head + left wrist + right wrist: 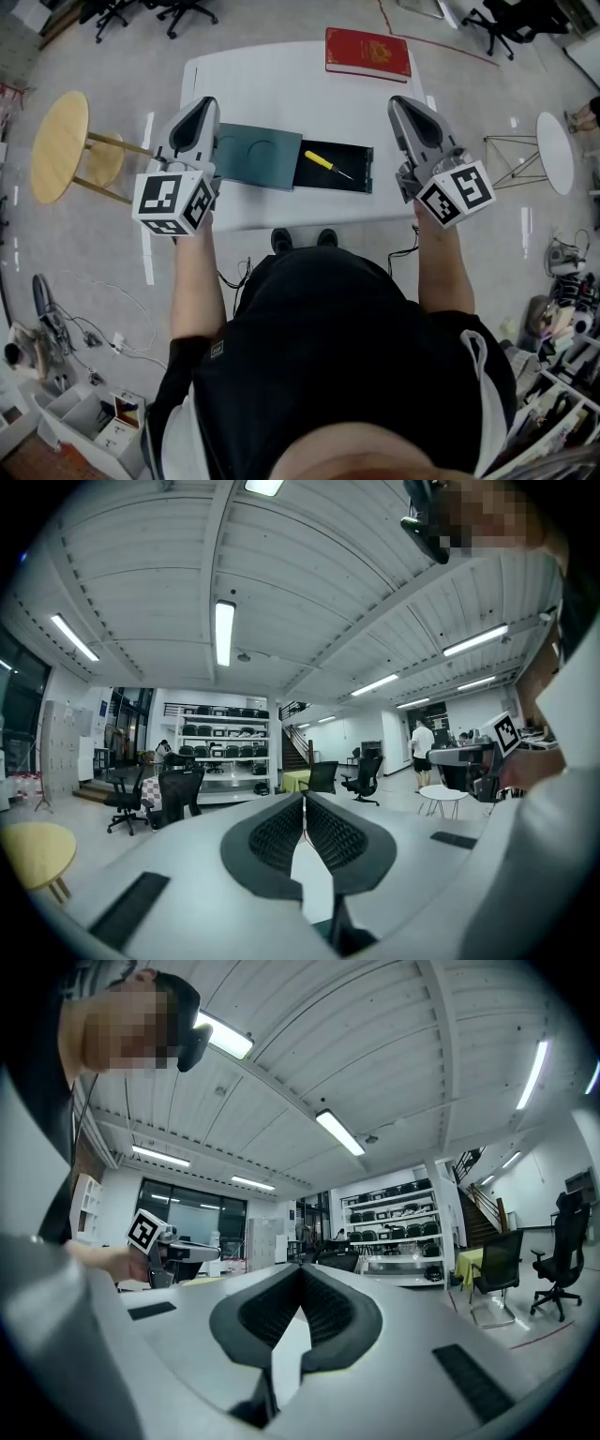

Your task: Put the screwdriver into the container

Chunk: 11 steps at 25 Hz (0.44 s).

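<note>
The screwdriver (328, 166) is lying inside the container (369, 173) on the table (272, 89). A green lid (258, 157) is lying at its left side. The left gripper (207, 103) and the right gripper (399, 101) are hovering on either side. Both are pressing their jaws together, holding nothing.

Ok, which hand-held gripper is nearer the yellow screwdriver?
Right. The right hand-held gripper is just right of the container holding the screwdriver; the left hand-held gripper is at the lid's far left edge.
</note>
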Tool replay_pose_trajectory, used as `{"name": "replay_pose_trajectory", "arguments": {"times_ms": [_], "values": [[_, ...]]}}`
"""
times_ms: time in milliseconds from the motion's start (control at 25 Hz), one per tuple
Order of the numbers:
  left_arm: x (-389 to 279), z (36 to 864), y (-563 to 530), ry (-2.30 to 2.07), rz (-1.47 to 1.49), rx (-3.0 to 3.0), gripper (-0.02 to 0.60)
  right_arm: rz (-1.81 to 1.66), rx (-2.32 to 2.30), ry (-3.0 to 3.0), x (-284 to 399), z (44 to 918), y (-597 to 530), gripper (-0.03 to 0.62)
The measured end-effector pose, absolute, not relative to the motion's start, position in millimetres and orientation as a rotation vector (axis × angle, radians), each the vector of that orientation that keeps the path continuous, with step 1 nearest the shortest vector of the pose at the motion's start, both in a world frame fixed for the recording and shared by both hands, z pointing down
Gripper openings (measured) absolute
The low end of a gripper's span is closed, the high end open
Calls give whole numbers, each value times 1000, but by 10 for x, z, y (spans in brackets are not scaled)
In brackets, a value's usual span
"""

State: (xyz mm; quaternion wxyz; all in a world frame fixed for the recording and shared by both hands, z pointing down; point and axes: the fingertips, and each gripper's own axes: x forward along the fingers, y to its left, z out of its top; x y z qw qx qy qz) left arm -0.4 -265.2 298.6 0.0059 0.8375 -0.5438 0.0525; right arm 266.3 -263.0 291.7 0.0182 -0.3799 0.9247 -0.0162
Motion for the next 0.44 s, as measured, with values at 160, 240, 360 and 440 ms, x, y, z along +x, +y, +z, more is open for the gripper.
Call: {"name": "replay_pose_trajectory", "arguments": {"times_ms": [160,240,360,440], "values": [[19,3012,-2641,-1694,167,2622,23,-55,-1180,2875,2672,2930,-2620,29],[41,3019,-2634,-1688,168,2625,23,-61,-1177,2878,2676,2941,-2609,29],[70,3031,-2621,-1681,173,2629,23,-63,-1172,2887,2676,2967,-2591,29],[84,3036,-2614,-1679,175,2629,23,-65,-1168,2897,2671,2990,-2582,29]]}}
